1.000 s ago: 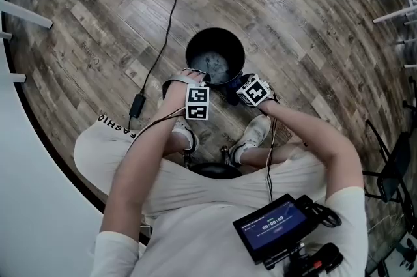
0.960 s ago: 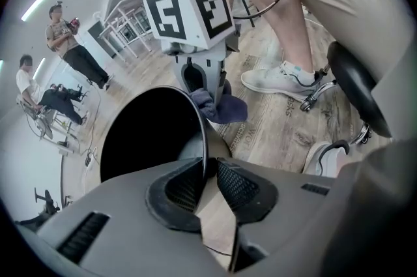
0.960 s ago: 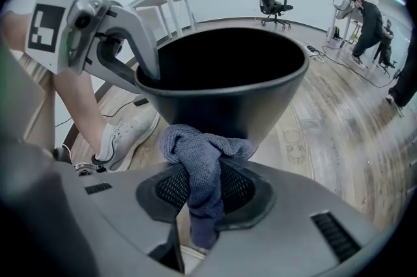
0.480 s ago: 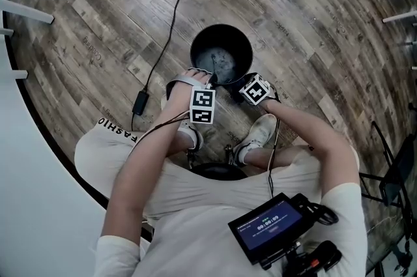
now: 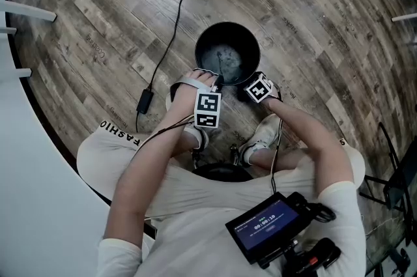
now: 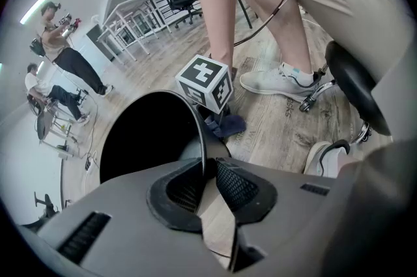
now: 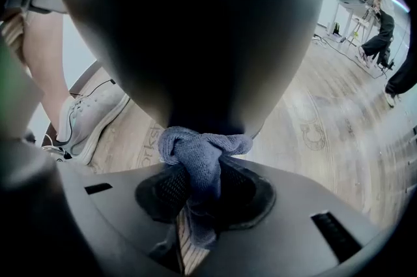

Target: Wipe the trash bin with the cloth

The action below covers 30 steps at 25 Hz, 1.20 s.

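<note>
A black trash bin stands on the wooden floor between the person's feet. My left gripper has the bin's thin near rim between its pads, and its jaws are closing on it. My right gripper is shut on a bunched blue-grey cloth, which presses against the bin's dark outer wall. In the left gripper view, the right gripper's marker cube and the cloth sit beside the bin. The left gripper straddles the rim there.
A black cable with a power brick runs across the floor left of the bin. The person's white shoes and a black stool lie close behind the grippers. White furniture legs stand at the far left. People are in the background.
The head camera has shifted, so the bin and both grippers sit a little further right in view. The right gripper with the cloth has edged slightly closer along the bin's wall.
</note>
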Each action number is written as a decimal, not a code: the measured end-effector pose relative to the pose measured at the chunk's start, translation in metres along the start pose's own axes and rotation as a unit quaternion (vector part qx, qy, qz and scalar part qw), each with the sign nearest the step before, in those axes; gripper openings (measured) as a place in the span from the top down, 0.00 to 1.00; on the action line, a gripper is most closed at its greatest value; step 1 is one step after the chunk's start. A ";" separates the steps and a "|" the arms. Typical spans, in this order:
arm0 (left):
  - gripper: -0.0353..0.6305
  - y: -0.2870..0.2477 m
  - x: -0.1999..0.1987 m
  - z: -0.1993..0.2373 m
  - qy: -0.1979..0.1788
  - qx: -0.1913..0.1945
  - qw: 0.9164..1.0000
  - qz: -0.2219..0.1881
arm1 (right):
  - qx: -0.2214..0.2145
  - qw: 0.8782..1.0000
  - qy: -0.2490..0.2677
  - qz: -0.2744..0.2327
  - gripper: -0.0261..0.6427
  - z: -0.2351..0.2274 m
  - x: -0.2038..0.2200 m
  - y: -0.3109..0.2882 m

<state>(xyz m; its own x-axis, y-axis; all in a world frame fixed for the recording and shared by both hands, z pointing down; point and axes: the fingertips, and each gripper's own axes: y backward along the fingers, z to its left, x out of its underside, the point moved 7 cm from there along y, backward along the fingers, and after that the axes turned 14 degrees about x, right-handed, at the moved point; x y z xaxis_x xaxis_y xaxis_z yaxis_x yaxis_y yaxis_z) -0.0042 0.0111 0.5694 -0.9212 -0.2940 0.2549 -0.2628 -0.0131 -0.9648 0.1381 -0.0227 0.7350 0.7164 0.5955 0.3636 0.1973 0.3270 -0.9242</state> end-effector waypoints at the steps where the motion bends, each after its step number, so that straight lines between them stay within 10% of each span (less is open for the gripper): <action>1: 0.84 0.000 0.000 0.000 -0.001 0.000 1.000 0.000 | 0.001 1.000 -0.002 0.004 0.80 -0.001 0.002 -0.002; 30: 0.84 0.004 -0.011 0.001 0.006 0.008 1.000 -0.023 | -0.006 0.997 -0.044 0.068 0.80 -0.004 0.026 0.006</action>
<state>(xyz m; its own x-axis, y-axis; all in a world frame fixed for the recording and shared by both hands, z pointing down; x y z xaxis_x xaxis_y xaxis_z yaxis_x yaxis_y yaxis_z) 0.0057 0.0131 0.5629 -0.9119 -0.2803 0.2997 -0.3003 -0.0420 -0.9529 0.1608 -0.0084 0.7386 0.6755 0.6961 0.2432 0.1107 0.2303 -0.9668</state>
